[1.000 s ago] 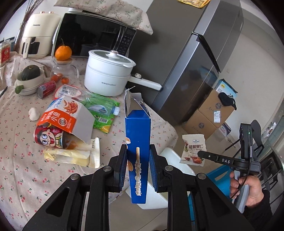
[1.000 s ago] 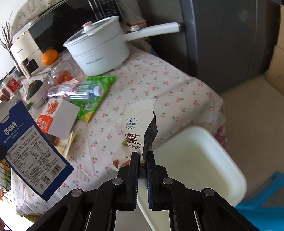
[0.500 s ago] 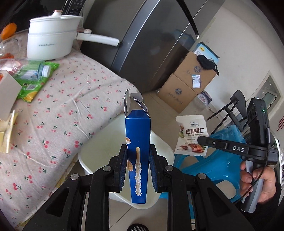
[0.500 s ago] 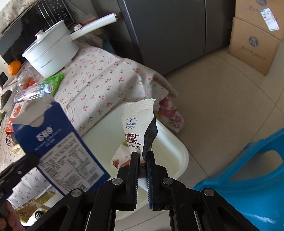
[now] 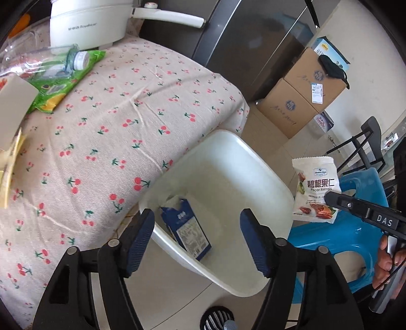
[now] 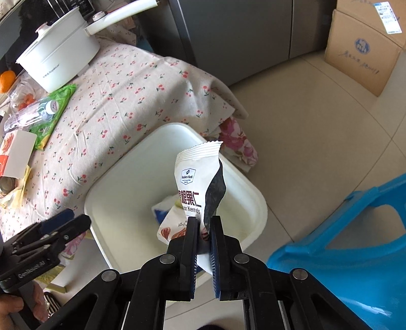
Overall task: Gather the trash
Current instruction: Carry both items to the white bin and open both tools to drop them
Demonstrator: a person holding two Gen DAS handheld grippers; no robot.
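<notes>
A white bin [image 5: 266, 175] stands on the floor beside the table; it also shows in the right wrist view [image 6: 121, 187]. A blue carton [image 5: 186, 229] lies inside it, and a corner of it shows in the right wrist view [image 6: 159, 212]. My left gripper [image 5: 198, 238] is open and empty above the bin's near side; it appears in the right wrist view [image 6: 67, 224]. My right gripper [image 6: 203, 227] is shut on a white pecan snack bag [image 6: 195, 182], held upright over the bin. That bag [image 5: 314, 190] hangs at the bin's right edge in the left wrist view.
The cherry-print table [image 5: 101, 121] holds a white pot [image 5: 86, 22], a plastic bottle [image 6: 33, 113] on a green wrapper [image 5: 63, 83], and a white-orange box [image 6: 15, 152]. A blue stool [image 6: 355, 241] stands right of the bin. Cardboard boxes [image 5: 302, 94] and a grey fridge [image 6: 228, 33] stand behind.
My left gripper opened and let go of the blue carton, which dropped into the bin. My right gripper moved over the bin, still holding the snack bag.
</notes>
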